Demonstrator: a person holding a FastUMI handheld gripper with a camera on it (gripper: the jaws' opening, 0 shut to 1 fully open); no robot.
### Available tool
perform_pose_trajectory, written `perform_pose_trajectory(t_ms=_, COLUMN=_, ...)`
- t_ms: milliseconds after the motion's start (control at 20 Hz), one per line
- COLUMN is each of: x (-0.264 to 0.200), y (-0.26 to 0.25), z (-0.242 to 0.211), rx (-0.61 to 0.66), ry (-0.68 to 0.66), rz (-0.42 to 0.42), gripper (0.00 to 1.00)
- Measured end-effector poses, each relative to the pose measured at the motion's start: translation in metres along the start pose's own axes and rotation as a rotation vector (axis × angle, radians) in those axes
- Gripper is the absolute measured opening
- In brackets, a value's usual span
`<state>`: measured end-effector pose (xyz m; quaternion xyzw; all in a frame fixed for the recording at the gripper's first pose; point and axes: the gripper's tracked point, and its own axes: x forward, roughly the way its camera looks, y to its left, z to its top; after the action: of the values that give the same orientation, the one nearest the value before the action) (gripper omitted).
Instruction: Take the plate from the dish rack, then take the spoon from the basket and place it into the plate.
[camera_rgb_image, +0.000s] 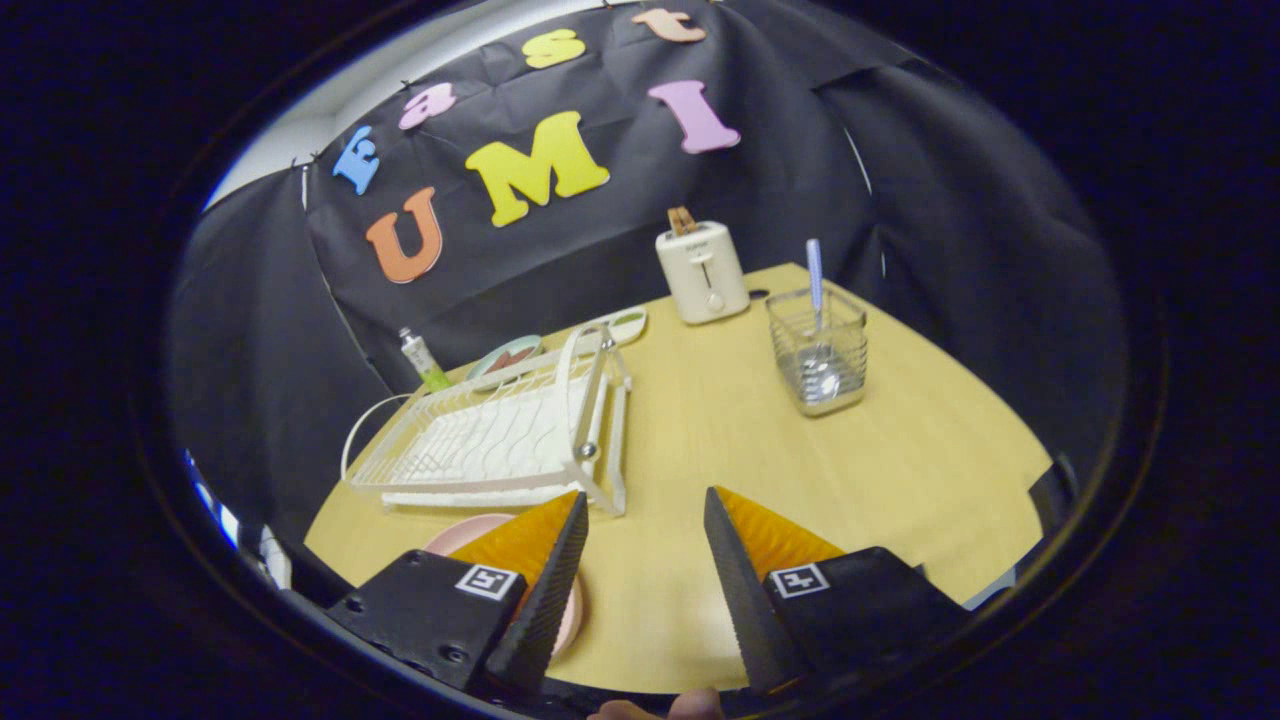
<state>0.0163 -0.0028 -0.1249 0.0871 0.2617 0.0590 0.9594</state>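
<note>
Cloth-walled booth: toaster (702, 272), dish rack (500, 435).

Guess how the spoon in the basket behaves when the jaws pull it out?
The spoon stands upright in the clear basket, thin handle on top, so probably stiff and light, and may slip or pivot in a pinch. The basket looks light and might tip. Gripper is open, well short of it.

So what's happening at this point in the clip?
A person is holding the gripper open over the table, gripping nothing. The pink plate lies on the table behind the left finger, just in front of the white dish rack. The spoon stands in the wire basket beyond the fingers, beside the toaster.
</note>
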Motion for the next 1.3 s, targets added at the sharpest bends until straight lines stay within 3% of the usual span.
perform_pose_trajectory(t_ms=100, x=-0.011, y=-0.024, z=0.021, rx=-0.051, ry=-0.088, rz=-0.080, gripper=0.86)
perform_pose_trajectory(t_ms=150, x=-0.014, y=-0.032, z=0.030, rx=-0.068, ry=-0.114, rz=-0.105, gripper=0.95)
perform_pose_trajectory(t_ms=500, x=0.004, y=-0.087, z=0.117, rx=-0.143, ry=-0.257, rz=-0.193, gripper=0.98)
perform_pose_trajectory(t_ms=800, x=0.069, y=-0.108, z=0.145, rx=-0.164, ry=-0.197, rz=-0.210, gripper=0.99)
perform_pose_trajectory(t_ms=1300, x=0.189, y=-0.147, z=0.173, rx=-0.003, ry=-0.063, rz=-0.143, gripper=0.98)
